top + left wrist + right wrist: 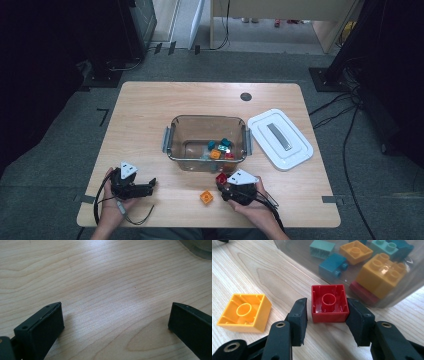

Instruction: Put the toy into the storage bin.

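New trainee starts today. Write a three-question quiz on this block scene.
1. True or false: the red block lies with its hollow side up.
2. Which hand-held gripper has that block between its jaws?
3. The white lid is: A) on the bin, B) on the table beside it.

Key: 1. True. 2. The right hand-held gripper. 3. B.

— Block colours? 
— A red block [330,303], an orange block [244,312] at nine o'clock from it. 
— In the clear bin [172,131]? 
— Teal, orange, red ones. White lid [280,138], three o'clock.
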